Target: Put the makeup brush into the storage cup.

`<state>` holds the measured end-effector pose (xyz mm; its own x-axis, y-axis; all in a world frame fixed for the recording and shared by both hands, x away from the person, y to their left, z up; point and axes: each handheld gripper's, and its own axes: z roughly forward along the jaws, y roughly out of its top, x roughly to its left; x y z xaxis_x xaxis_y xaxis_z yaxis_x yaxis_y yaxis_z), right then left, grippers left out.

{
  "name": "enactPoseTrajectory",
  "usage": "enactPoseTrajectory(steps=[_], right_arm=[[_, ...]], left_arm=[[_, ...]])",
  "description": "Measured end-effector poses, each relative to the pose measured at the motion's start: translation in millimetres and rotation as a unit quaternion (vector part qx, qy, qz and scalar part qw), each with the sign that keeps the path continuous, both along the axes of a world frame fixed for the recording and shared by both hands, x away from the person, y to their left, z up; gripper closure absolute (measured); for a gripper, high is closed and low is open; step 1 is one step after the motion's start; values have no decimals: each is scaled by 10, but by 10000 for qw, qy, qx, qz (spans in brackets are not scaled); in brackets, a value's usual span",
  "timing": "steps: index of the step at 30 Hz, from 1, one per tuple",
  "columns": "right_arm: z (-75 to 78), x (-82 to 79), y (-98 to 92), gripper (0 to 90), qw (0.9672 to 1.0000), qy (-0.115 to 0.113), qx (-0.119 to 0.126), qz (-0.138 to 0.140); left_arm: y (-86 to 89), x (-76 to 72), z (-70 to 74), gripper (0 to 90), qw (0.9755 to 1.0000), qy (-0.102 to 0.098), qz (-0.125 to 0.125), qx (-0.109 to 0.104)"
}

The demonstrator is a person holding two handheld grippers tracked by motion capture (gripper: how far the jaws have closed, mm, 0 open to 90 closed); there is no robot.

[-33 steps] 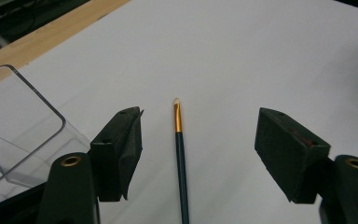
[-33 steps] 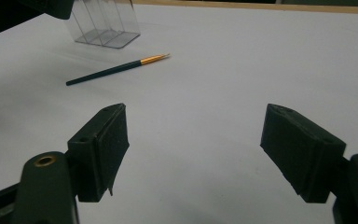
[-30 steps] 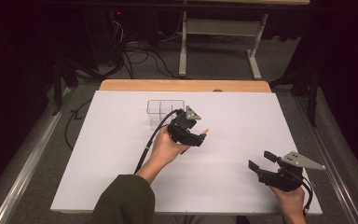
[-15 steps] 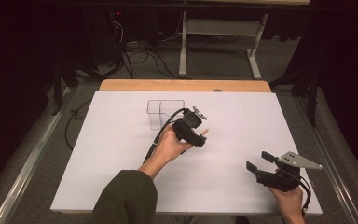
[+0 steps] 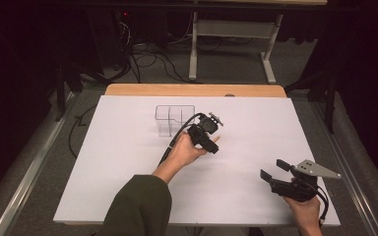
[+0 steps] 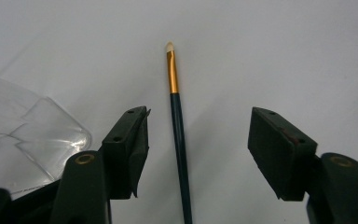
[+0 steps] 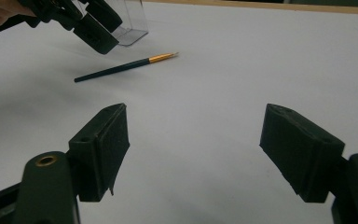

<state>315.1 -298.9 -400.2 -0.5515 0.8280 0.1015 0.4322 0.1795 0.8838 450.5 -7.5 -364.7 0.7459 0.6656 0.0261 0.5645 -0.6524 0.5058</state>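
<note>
I am reaching for the paintbrush (image 6: 179,135) with my left tongs (image 6: 198,140). It lies flat on the white counter (image 5: 256,123) beside the clear plastic box (image 5: 174,119). The jaws have just been closing around it but don't touch it yet. Next I go lower and pinch. My right tongs (image 7: 209,154) wait, spread and holding nothing.

A lab recording bay — dark curtains (image 5: 24,59), floor cables (image 5: 147,56), paper-covered table (image 5: 256,123) on a metal frame.

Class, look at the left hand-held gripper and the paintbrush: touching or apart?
Apart. In the left gripper view, the paintbrush lies between the left hand-held gripper jaws, white table showing on both sides.
</note>
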Motion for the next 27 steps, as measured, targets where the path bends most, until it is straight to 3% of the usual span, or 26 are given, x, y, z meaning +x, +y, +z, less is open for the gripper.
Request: enactPoseTrajectory(steps=[9, 15, 27], right_arm=[[-1, -3, 6, 254, 10000, 28, 4, 22], [1, -5, 5, 255, 10000, -16, -17, 48], [3, -7, 12, 256, 10000, 1, -12, 50]], left_arm=[[-21, 101, -117, 452, 9986, 441, 35, 305], [-69, 149, -162, 460, 9980, 469, 64, 414], [-87, 239, -275, 550, 9970, 639, 233, 366]])
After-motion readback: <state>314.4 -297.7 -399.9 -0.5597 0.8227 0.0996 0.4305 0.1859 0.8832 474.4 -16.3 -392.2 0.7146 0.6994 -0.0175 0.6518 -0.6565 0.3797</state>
